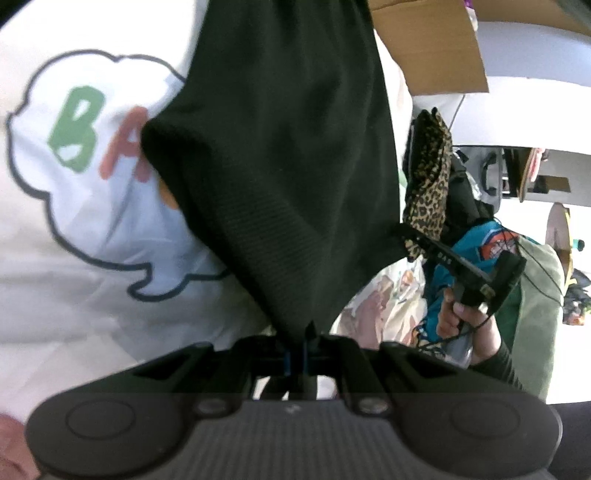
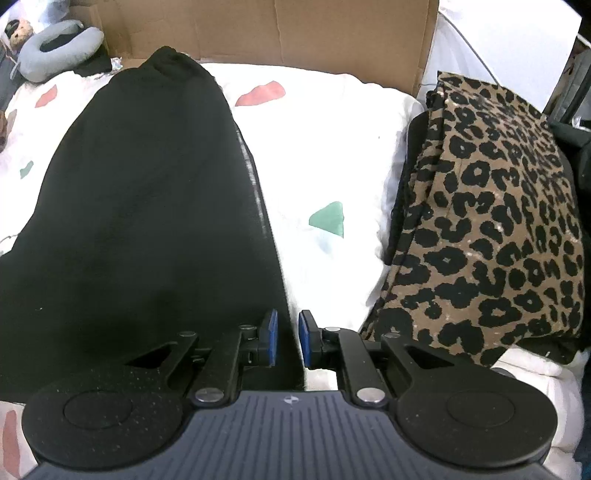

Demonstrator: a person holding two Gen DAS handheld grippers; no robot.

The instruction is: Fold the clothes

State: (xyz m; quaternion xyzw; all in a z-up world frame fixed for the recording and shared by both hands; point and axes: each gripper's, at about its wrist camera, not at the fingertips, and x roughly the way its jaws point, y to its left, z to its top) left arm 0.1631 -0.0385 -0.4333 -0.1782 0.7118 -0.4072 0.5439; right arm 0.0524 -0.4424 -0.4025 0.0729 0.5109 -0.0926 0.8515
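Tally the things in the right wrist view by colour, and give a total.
Black: 1, the black garment spread on the bedsheet.
Leopard print: 1, the folded leopard-print garment at the right.
White with coloured patches: 1, the bedsheet under them.
Brown: 1, the cardboard box behind.
Grey: 1, the neck pillow at upper left.
Total: 5

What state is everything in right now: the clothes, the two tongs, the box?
Black garment: lifted at one corner, the rest lying on the bed.
Left tongs: shut on black garment.
Right tongs: slightly open, gripping nothing.
Leopard-print garment: folded, lying flat.
Cardboard box: flap open.
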